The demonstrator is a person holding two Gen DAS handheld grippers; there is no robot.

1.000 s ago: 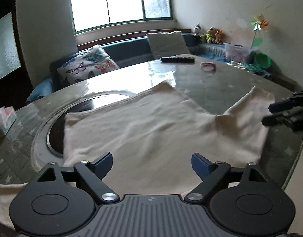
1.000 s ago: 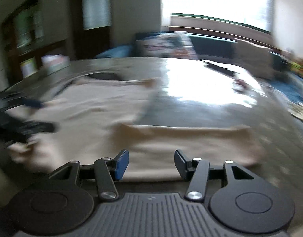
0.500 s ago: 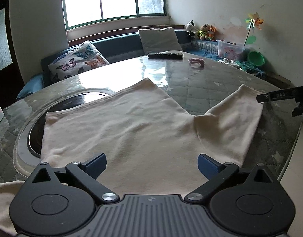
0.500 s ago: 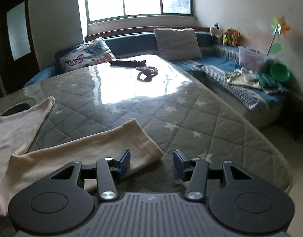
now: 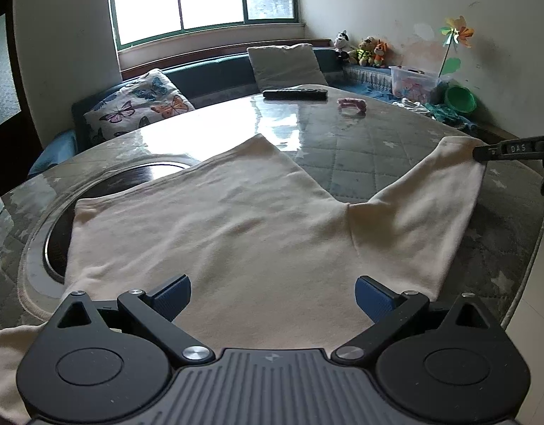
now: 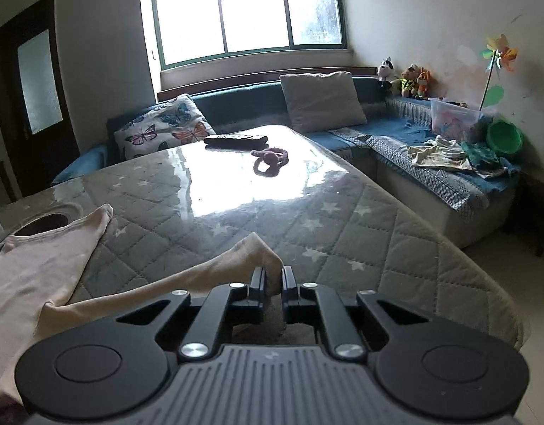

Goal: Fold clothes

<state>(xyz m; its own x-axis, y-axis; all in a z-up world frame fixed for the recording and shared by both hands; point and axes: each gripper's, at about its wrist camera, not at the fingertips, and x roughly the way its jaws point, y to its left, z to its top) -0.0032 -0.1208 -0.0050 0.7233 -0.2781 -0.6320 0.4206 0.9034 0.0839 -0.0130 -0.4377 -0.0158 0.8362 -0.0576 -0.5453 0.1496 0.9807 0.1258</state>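
Two claws: right claw point(image 6: 270, 285) pinches shirt point(image 5: 236, 226) sleeve cuff; left claw point(image 5: 273, 292) wide above shirt

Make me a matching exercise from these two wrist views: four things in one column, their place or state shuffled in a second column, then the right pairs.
Things
1. left gripper
2. right gripper
3. remote control
4. butterfly cushion

Places or states
A. far end of the table, beside the pink toy
B. shut on the sleeve cuff
C. on the sofa under the window
D. open above the cream shirt

Pairs: 1-D, 2-B, 3-A, 4-C
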